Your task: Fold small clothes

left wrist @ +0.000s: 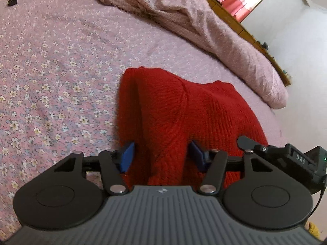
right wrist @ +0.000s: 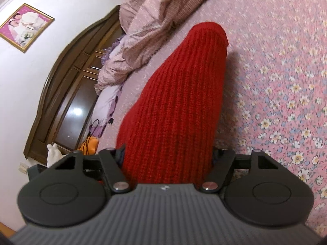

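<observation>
A red knit garment point(left wrist: 184, 110) lies on the flowered pink bedspread point(left wrist: 51, 71). My left gripper point(left wrist: 162, 157) sits low over its near edge. Its blue pads point(left wrist: 128, 157) stand wide apart, with a loose raised ridge of the knit between them. In the right wrist view the same red garment point(right wrist: 179, 94) runs as a long ribbed band away from my right gripper point(right wrist: 167, 159). The knit fills the whole gap between its black fingers point(right wrist: 221, 163) and hides the pads, so I cannot see whether they press on it.
A rumpled pink blanket point(left wrist: 184, 16) lies across the far side of the bed. A dark wooden headboard point(right wrist: 61, 94) and a framed picture point(right wrist: 25, 27) on the white wall are at the left of the right wrist view. A small black object point(left wrist: 12, 1) rests far left on the bed.
</observation>
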